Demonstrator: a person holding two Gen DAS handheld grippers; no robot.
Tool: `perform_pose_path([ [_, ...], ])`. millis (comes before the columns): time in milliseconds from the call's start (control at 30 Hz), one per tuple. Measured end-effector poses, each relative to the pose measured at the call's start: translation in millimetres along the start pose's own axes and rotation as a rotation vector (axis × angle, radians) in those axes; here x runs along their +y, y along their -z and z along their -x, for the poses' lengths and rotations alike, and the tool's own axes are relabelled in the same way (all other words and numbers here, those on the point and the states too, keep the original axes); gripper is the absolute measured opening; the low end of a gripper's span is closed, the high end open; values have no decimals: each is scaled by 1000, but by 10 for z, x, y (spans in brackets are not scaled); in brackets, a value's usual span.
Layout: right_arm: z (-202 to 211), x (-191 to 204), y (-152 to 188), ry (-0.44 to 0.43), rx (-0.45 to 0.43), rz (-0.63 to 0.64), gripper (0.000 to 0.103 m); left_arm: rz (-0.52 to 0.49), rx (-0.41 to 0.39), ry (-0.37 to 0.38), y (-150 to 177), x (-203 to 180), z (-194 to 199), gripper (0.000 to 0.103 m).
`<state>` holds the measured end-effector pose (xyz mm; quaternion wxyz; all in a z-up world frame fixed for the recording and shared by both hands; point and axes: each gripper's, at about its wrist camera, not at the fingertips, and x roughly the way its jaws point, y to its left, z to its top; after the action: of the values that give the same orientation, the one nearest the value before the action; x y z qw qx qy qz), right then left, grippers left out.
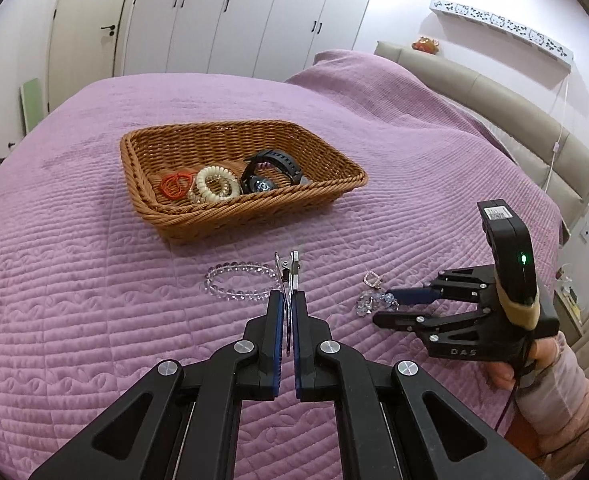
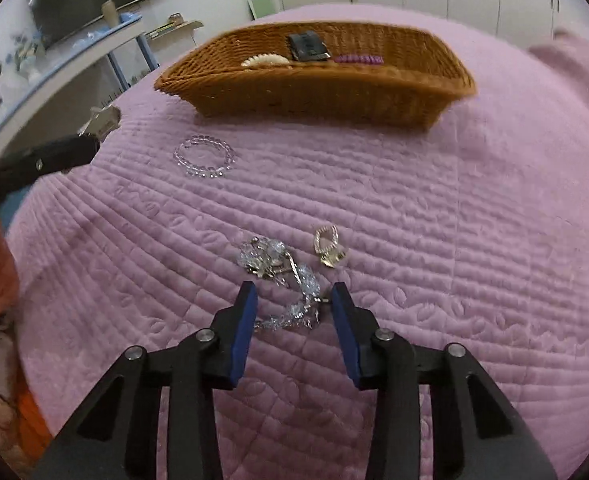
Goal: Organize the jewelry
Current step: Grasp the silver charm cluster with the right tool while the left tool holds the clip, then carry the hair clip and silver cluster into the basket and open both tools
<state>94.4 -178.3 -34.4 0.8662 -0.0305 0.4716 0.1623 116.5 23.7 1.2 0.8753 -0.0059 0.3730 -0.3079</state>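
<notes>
While the left gripper [image 1: 290,300] sits at the lower middle of the left wrist view, its fingers [image 1: 275,320] are pressed together on a thin metal hair clip [image 1: 288,270] that sticks up past the tips. Just left of the clip, a clear bead bracelet [image 1: 240,281] lies flat on the purple bedspread [image 1: 94,280]. Wicker basket [image 1: 230,168] above centre of frame; inside it an orange piece [image 1: 175,185], a cream spiral hair tie [image 1: 217,183] and a black watch [image 1: 270,172], all crowded toward its near side. Right gripper [image 2: 294,298] at lower centre of the right wrist view: fingers [image 2: 244,320] parted, straddling a tangle of crystal jewelry [image 2: 282,276] on the bedspread; pads not seen pressing on it, picture slightly blurred. Small gold-toned piece [image 2: 327,245] lies just right of the tangle, apart from the fingers. At the right edge of the left wrist view, a hand [image 1: 534,360] in a pink sleeve [image 1: 566,412] holds the right gripper's handle.
</notes>
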Motion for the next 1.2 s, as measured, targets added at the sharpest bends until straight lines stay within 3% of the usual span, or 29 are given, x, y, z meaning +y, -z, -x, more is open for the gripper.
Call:
perform_pose_path([
  [33,-11,48,-6,19,2,17,16,2,1,0,1,0,-7,4],
  [67,-28,75,-7,20,6,24,13,3,2,-2,2,-2,-13,4],
  [233,102,178,16,-4,-33,51,12,3,-1,-8,-18,-6,-5,4],
  [400,525,209,-112,-21,-136,60,12,14,-45,15,-195,20,135,4],
  [700,1012,48,-741,17,-274,39,12,-24,-109,-3,-750,60,201,4],
  [900,861,-210,-1300,62,-286,-10,12,-2,-119,-48,-1200,236,-144,4],
  [1200,117,-677,-1823,134,-226,-94,12,48,-35,-150,-1579,588,-1015,4],
])
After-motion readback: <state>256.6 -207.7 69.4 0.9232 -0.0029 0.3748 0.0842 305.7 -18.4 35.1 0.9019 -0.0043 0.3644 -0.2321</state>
